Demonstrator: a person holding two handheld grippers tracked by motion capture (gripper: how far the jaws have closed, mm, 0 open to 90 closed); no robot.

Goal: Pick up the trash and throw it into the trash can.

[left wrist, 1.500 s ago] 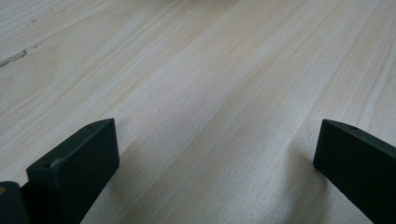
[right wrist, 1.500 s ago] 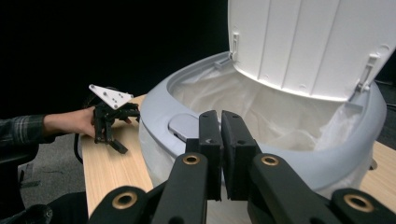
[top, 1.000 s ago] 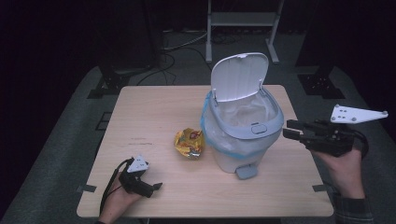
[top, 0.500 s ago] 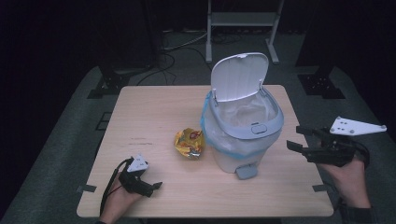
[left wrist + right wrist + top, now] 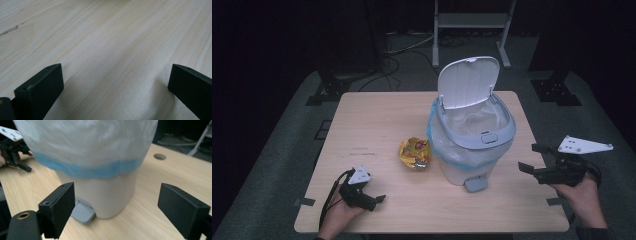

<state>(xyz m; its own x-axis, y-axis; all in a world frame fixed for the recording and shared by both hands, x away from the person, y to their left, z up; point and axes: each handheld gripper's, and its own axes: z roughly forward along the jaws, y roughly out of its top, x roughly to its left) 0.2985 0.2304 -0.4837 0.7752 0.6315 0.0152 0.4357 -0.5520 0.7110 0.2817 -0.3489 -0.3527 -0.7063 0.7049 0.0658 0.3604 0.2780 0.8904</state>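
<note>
Seen from above: small white pedal bin (image 5: 472,145) with grey rim, blue-edged liner and raised lid, standing right of centre on pale wooden counter (image 5: 377,115). Crumpled yellow-and-red foil wrapper (image 5: 414,153) just left of it. Left gripper (image 5: 371,199) resting at near-left edge, fingers apart and empty. Right gripper (image 5: 532,157) held off right edge, fingers spread, aimed at bin.
</note>
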